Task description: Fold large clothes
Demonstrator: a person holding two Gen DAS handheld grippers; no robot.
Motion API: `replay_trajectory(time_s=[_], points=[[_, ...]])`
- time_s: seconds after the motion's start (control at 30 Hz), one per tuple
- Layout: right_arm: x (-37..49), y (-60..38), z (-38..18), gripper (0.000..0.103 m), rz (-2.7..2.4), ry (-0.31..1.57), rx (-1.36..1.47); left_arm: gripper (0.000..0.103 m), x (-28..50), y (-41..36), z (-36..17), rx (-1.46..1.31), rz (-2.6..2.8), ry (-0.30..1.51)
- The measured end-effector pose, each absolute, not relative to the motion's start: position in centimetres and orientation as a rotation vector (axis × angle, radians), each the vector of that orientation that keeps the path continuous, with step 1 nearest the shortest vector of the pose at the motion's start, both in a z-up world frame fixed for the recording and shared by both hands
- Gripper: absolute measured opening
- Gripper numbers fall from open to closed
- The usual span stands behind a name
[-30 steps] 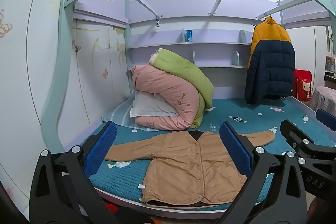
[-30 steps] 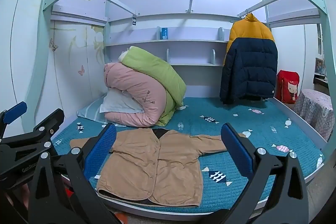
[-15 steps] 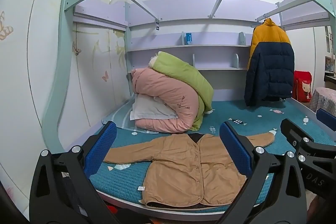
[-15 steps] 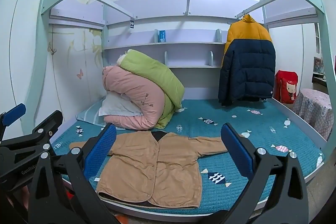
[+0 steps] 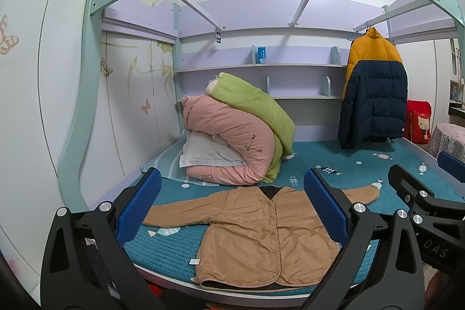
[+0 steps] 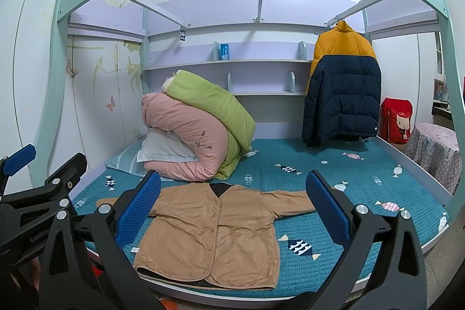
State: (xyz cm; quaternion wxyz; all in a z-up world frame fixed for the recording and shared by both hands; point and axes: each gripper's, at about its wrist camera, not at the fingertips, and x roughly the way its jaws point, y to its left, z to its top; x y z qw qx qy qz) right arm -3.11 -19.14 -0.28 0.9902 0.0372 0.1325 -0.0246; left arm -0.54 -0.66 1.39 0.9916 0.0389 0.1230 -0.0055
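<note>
At the near edge of the bed, we hold two grippers up in the air, side by side. Our left gripper has its two blue-padded black fingers spread wide apart, and nothing is between them. Our right gripper is spread wide too, and it holds nothing. Each one peeks into the side of the other's view.

Just past the fingers lies one big tan button-up jacket. It is flat on the teal quilted bed cover with little fish and candy shapes, close to the front edge. Its front faces up. The dark collar points away from us, toward the back wall, and the bottom hem points at us, so its body runs from near to far. Its two sleeves stick out to the left and right, so the jacket is longest from side to side. A small white tag shows at the hem on the left.

Behind the jacket sits a pile of bedding: one pink puffy quilt, one green puffy quilt on top of it, and one white pillow tucked under. Far to the right, one yellow and navy puffer coat hangs from a rail. One red bag with a cartoon cat is beside it.
</note>
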Motion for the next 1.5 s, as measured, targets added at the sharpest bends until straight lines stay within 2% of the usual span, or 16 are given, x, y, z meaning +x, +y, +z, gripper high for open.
replay_trajectory(time_s=[1.5], points=[[-3.26, -19.18, -0.47, 0.096, -0.049, 0.262, 0.074, 0.098, -0.89, -0.42, 1.84, 0.069, -0.013, 0.239]])
